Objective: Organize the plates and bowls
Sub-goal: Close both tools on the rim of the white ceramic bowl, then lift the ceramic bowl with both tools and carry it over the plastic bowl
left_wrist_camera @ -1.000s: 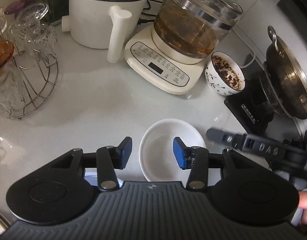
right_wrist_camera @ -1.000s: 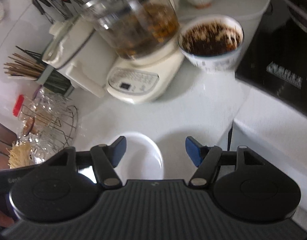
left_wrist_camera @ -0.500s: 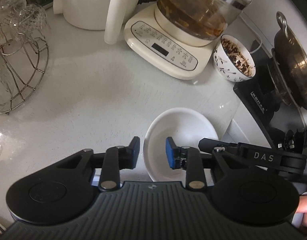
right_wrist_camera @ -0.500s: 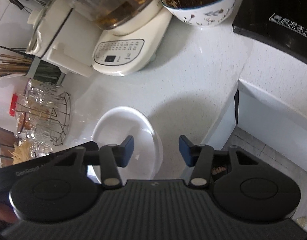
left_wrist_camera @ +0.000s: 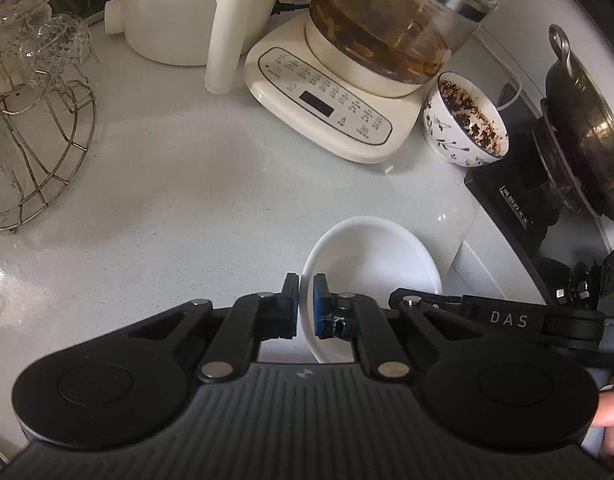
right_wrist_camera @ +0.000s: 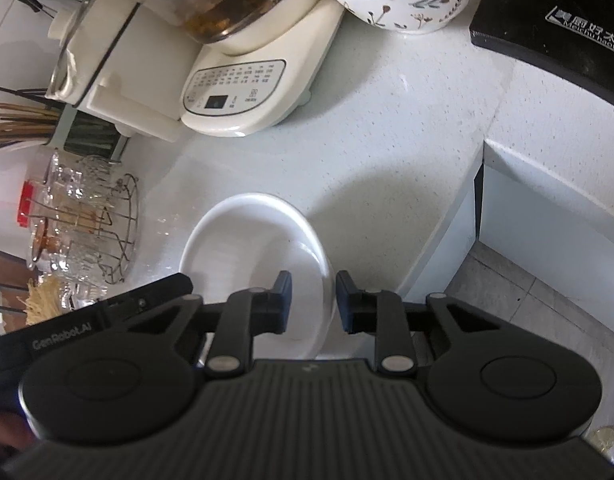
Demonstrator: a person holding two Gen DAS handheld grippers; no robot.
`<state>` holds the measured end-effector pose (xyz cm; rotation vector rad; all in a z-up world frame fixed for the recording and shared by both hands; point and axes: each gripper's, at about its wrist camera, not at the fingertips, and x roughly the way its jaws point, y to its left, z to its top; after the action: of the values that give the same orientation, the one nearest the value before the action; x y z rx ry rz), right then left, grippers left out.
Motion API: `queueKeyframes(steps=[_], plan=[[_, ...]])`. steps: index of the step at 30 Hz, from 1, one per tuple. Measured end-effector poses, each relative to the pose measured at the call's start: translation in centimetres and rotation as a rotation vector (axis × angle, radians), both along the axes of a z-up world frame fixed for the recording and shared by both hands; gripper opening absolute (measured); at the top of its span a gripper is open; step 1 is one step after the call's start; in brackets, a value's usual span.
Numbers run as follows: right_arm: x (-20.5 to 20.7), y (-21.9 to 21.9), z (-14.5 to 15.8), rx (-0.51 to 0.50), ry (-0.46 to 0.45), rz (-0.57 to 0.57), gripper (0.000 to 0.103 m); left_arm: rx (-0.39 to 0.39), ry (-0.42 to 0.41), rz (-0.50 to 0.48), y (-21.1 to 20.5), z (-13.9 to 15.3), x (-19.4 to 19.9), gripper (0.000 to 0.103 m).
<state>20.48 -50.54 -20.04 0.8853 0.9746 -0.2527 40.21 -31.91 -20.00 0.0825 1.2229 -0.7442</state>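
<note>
At the lower centre of both views, the left gripper [left_wrist_camera: 305, 294] has just pinched its fingers onto the white plate's [left_wrist_camera: 371, 256] rim on the counter [left_wrist_camera: 179, 184] while the right gripper's [right_wrist_camera: 313, 294] narrow fingers are closing around the opposite rim, so a two-handed lift looks imminent.

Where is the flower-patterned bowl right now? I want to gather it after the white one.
In the left wrist view the flower-patterned bowl stands upper right on the counter, between the cream kettle base and the black stove, beyond the white bowl.

Plain white plate [left_wrist_camera: 371, 256]; white bowl [left_wrist_camera: 465, 124] with dark floral print.
</note>
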Motion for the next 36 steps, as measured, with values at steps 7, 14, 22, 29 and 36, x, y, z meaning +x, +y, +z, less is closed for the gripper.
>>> queueKeyframes(steps=[7,14,22,29,36], plan=[[-0.3,0.4,2.1,-0.041,-0.039,0.009,0.027,-0.031,-0.011,0.015,0.7,2.0,-0.5,0.008],[-0.7,1.1,4.4,-0.065,-0.086,0.028,0.027,-0.069,-0.031,0.049,1.8,4.7,-1.0,0.008],[-1.3,2.5,7.4,-0.102,-0.162,0.068,0.027,-0.086,-0.089,0.067,4.0,7.7,-2.7,0.009],[-1.3,4.0,9.3,-0.123,-0.177,0.122,0.027,-0.105,-0.101,0.102,6.6,9.7,-3.8,0.009],[-1.4,5.7,10.6,-0.137,-0.190,0.164,0.027,-0.103,-0.104,0.130,8.6,10.9,-4.4,0.009]])
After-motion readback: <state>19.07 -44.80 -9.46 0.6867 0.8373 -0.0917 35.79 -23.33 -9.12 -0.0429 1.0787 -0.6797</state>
